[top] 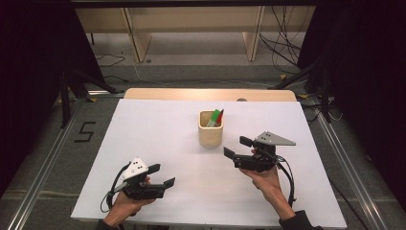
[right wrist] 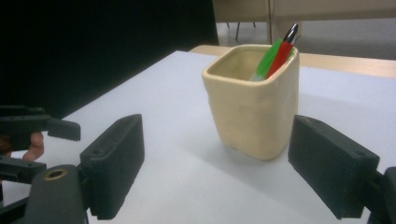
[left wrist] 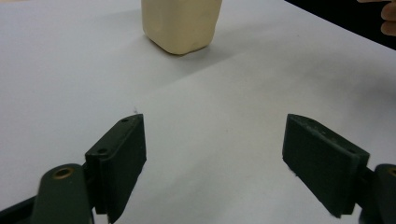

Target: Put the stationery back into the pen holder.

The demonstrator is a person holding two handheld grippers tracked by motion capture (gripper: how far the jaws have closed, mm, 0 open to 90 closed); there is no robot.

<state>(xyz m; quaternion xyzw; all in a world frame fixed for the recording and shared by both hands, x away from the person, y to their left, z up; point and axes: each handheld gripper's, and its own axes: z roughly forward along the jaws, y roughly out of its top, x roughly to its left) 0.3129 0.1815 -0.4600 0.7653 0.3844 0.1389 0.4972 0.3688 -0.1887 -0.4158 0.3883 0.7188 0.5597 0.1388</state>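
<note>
left gripper [left wrist: 215, 158]: jaws wide apart, nothing between | cream cup [left wrist: 181, 23]: far, centre-left | white table [left wrist: 233, 93]: beneath

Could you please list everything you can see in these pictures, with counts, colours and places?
Cup: one, cream, square-sided, upright near the middle of the table, toward the far side.
Pens: one green, one red, a dark-tipped one behind; standing in the cup, leaning on its corner.
Table: one, white top with a wooden far edge.
Cables: several, dark, on the floor beyond the table.
Left gripper: one, black with a white plate, near the front left, jaws open, holding nothing.
Right gripper: one, black with a grey plate, right of the cup, jaws open, holding nothing.
Hands: two, one holding each gripper.
</note>
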